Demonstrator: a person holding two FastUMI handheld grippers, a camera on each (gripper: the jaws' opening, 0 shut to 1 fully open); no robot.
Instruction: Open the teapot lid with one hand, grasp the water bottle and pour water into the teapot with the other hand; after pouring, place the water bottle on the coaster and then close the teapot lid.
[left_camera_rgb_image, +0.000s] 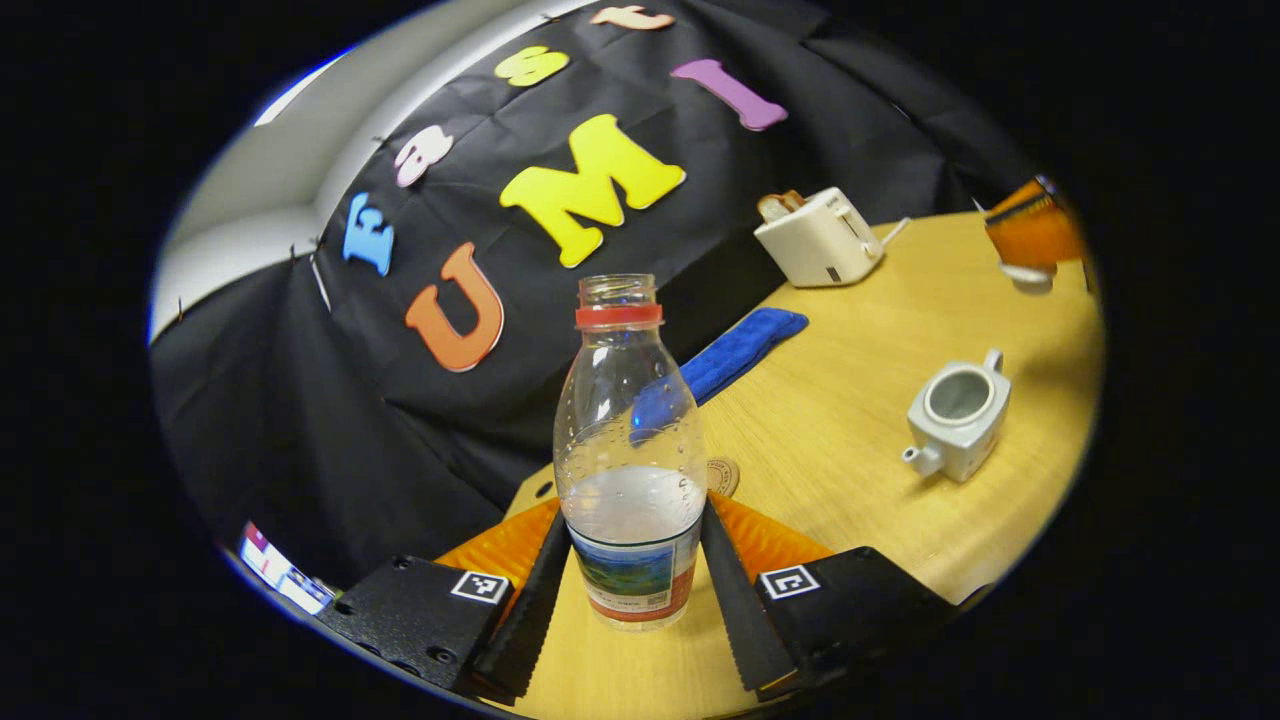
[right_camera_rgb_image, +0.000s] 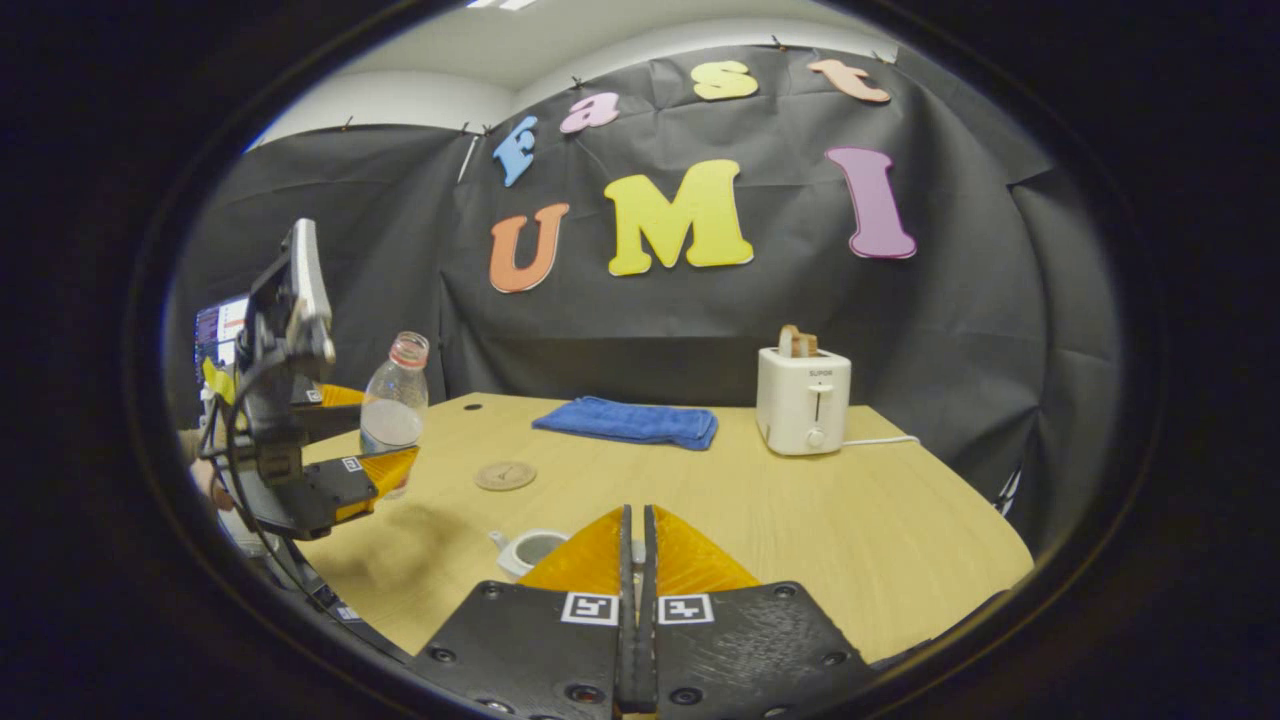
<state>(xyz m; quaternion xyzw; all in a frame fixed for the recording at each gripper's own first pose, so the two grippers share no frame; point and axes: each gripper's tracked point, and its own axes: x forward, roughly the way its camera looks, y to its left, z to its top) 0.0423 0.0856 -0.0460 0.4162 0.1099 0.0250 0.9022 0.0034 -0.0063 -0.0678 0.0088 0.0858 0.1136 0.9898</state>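
Observation:
A clear uncapped water bottle (left_camera_rgb_image: 630, 470), about a third full, stands between my left gripper's (left_camera_rgb_image: 634, 520) fingers, which press on its labelled lower part. In the right gripper view the same bottle (right_camera_rgb_image: 393, 400) hangs in the left gripper (right_camera_rgb_image: 375, 432) over the table's left edge. The grey teapot (left_camera_rgb_image: 957, 415) sits lidless on the table, partly hidden behind my right gripper (right_camera_rgb_image: 637, 512) in that gripper's own view (right_camera_rgb_image: 530, 548). My right gripper (left_camera_rgb_image: 1030, 245) hovers above and beyond the teapot, shut on the pale teapot lid (left_camera_rgb_image: 1028, 275). The round coaster (right_camera_rgb_image: 505, 475) lies bare.
A white toaster (right_camera_rgb_image: 803, 400) with a slice in it stands at the back right of the wooden table (right_camera_rgb_image: 850, 520). A folded blue cloth (right_camera_rgb_image: 628, 421) lies at the back centre. A person's hand (right_camera_rgb_image: 205, 482) holds the left gripper.

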